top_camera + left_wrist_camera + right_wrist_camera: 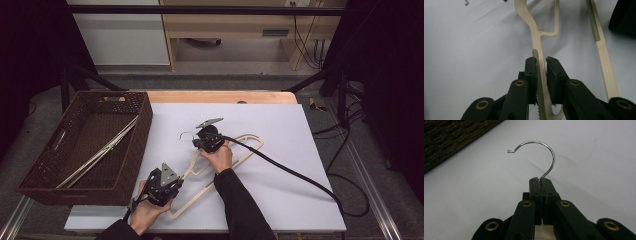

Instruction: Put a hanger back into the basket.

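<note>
Hanger gripped at both ends, move to the basket not yet begun

Jaws of my right gripper (541, 180) are clenched flat together on the shank of the wire hook (541, 152), which curls up and away just beyond their tips. My left gripper (541, 62) has its jaws pinched on a notched cream bar of the hanger (534, 30), the bar running straight out ahead between the pads and forking a little farther on.

From above, the hanger (240, 150) lies flat on the white bench (300, 200), stretched between my two grippers: right gripper (202, 140) at the hook end, left gripper (170, 182) at the near shoulder. I judge both grips secure, so the pick-up stage is done, though I cannot tell whether the hanger has left the surface at all.

Out to the left of the left jaws sits the brown woven basket (35, 175), just beside them, with other pale hangers (100, 152) already lying inside. What remains, as I read it, is lifting this one, carrying it over the basket wall, laying it alongside the others and releasing both grips.
</note>
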